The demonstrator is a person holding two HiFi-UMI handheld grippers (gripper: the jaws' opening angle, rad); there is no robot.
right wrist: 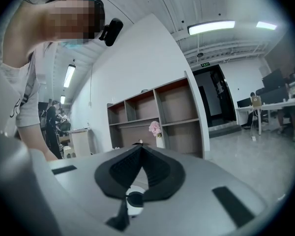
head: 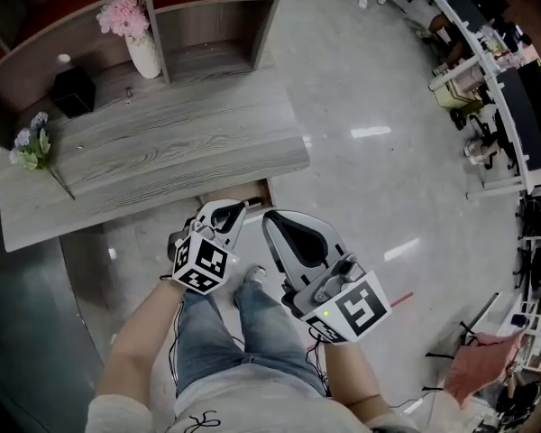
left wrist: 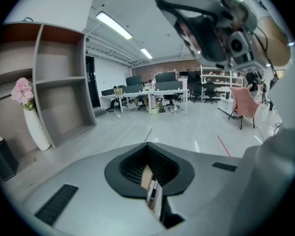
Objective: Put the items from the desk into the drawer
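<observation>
Your left tongs are pressed shut on nothing, two smooth grey shells meeting in a point over ribbed black pads; your right tongs are closed and empty in the same way, held just beside the left with the tips near each other. Each carries a cube printed with black and white square markers, and beneath them you have your jeans and the glossy pale floor. Just ahead of the left tip, a narrow brown strip of the drawer shows under the near edge of the counter, a grey slab with a long wood grain. The task's things lie on that counter, well apart from both tongs: a sprig of blue-purple flowers by the left edge, a matt black box further back, and a tapered white vase with pink blossoms against the open shelf unit, which is grey-framed with brown backs. Nothing stands between the tongs and the counter. Off to the right, past bare floor, run rows of white office desks with chairs
</observation>
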